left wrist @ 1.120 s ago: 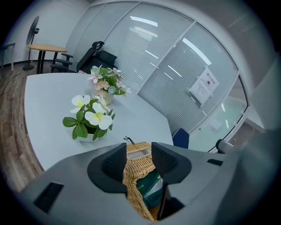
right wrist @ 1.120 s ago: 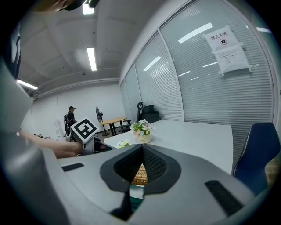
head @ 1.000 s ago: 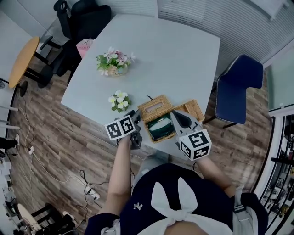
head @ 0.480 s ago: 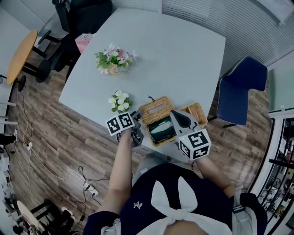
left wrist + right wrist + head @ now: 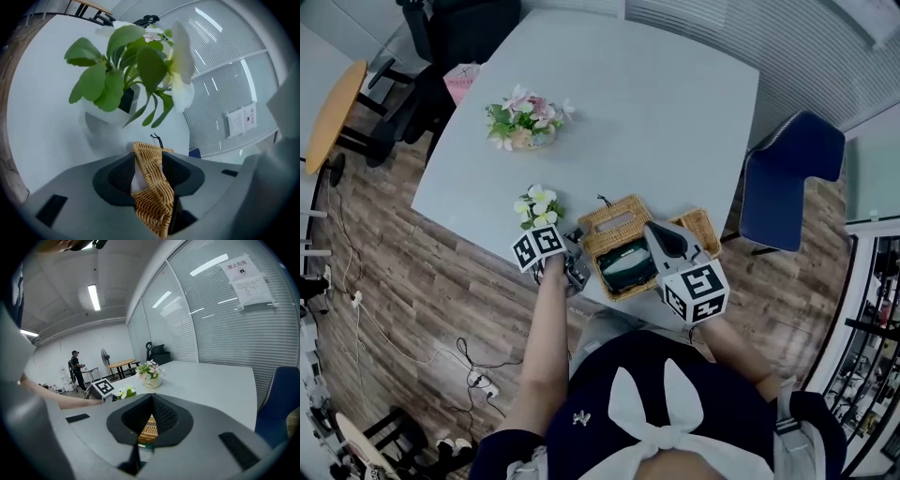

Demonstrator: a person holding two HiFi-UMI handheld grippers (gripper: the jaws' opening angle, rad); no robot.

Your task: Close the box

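Near the 6 o'clock edge of the pale grey surface [image 5: 656, 112], a wicker box [image 5: 614, 220], open, with something dark green [image 5: 628, 269] showing inside. Slotted wicker panel tipped up on the 12 o'clock side. Second wicker piece [image 5: 703, 230] just beside, at 3 o'clock.

Clamped on the box's 9 o'clock side: left gripper [image 5: 574, 269]. Seen through the left gripper view [image 5: 149, 161], woven wall plus a strip of white lining pinched between the pads, a black cord loop [image 5: 156, 139] poking up beyond.

Over the box's 3 o'clock side, right gripper [image 5: 656, 236]. Pads pressed together [image 5: 151, 401], nothing caught between them, only wicker weave visible below.

At 10 o'clock from the box, close by, a small pot of white flowers [image 5: 536, 202], filling the upper half of the left gripper view [image 5: 136, 61]. Farther off at 11 o'clock, a pink-and-white posy [image 5: 523, 122] [image 5: 149, 371]. At 2 o'clock, off the surface, a blue chair [image 5: 787, 178].

Taped to the blinded glass partition, a white notice [image 5: 246, 280] [image 5: 241, 121]: heading in Chinese characters, smaller print too fine to read.
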